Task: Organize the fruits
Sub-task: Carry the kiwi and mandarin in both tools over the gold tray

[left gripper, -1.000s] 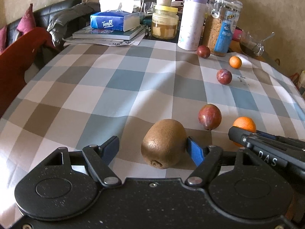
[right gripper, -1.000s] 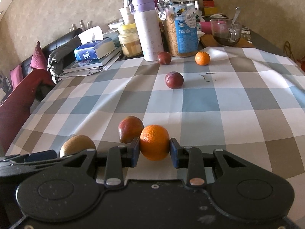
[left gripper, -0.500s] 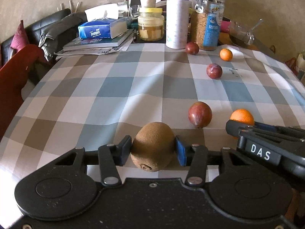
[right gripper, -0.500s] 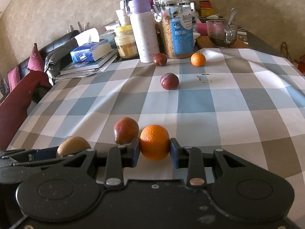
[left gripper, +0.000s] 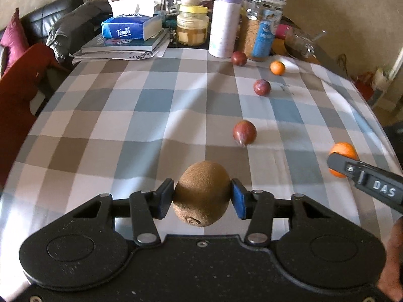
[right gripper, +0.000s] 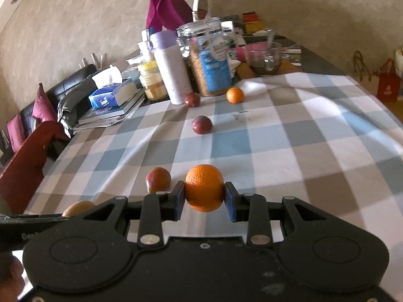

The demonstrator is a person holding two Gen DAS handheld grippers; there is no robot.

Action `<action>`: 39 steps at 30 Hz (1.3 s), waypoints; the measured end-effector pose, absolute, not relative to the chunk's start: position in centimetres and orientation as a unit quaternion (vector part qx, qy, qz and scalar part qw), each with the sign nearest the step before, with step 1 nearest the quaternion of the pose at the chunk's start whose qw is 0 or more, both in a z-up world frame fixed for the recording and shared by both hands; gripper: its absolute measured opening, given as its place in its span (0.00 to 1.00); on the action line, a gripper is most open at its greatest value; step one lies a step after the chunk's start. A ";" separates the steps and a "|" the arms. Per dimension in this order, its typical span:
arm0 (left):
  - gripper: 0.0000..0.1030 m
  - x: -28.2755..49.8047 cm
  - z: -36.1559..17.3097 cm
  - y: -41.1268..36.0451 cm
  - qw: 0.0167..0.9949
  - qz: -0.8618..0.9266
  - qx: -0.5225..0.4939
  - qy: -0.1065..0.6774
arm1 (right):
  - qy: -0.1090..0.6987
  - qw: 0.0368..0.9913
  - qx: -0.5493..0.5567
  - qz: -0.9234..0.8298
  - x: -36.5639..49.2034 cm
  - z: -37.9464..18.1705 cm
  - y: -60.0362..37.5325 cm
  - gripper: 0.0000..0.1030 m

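Fuzzy brown kiwi [left gripper: 202,193]: an egg-shaped fruit with matt, felted skin, clamped between the blue pads of the left claw [left gripper: 202,198] and held above the table [left gripper: 105,115].
Orange [right gripper: 204,187]: a round, dimpled, glossy fruit, pinched between the pads of the right claw [right gripper: 204,200].
Red fruit [left gripper: 244,133]: a smooth, pointed piece, lying ahead and to the right of the left claw, and just left of the right claw.
Far fruits: two dark red round plums [left gripper: 262,87] [left gripper: 239,58] and a small orange [left gripper: 277,67], seen well ahead of both claws.
Cloth: soft checked fabric in blue, tan and white, spread over the table.
Clutter: a smooth lilac bottle [left gripper: 224,21] and a clear glass jar [left gripper: 262,25], set at the far edge.
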State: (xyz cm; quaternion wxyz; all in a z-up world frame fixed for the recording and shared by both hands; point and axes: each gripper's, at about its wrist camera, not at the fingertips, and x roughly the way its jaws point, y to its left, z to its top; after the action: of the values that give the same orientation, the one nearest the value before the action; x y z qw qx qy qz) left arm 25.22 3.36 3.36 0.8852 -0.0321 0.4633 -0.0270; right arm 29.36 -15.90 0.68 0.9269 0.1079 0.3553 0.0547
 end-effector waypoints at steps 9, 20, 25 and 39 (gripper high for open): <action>0.53 21.8 5.5 1.3 0.853 -0.096 -0.028 0.512 | 0.402 0.907 0.109 0.059 23.6 3.7 -17.9 0.33; 0.53 18.7 6.3 -3.6 0.833 -0.150 0.017 0.532 | 0.459 0.881 0.068 0.091 19.2 4.9 -18.5 0.33; 0.53 17.7 5.5 -4.2 0.829 -0.137 0.037 0.541 | 0.471 0.875 0.062 0.091 17.6 4.5 -18.8 0.33; 0.53 17.0 3.6 -4.7 0.818 -0.120 0.078 0.558 | 0.495 0.860 0.047 0.112 15.8 3.7 -18.3 0.34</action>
State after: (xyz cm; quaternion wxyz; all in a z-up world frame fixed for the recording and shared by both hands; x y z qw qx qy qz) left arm 16.96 -4.67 3.56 0.8177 0.0784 0.5575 -0.1198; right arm 15.84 -18.34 3.66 0.8603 0.0473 0.4950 0.1119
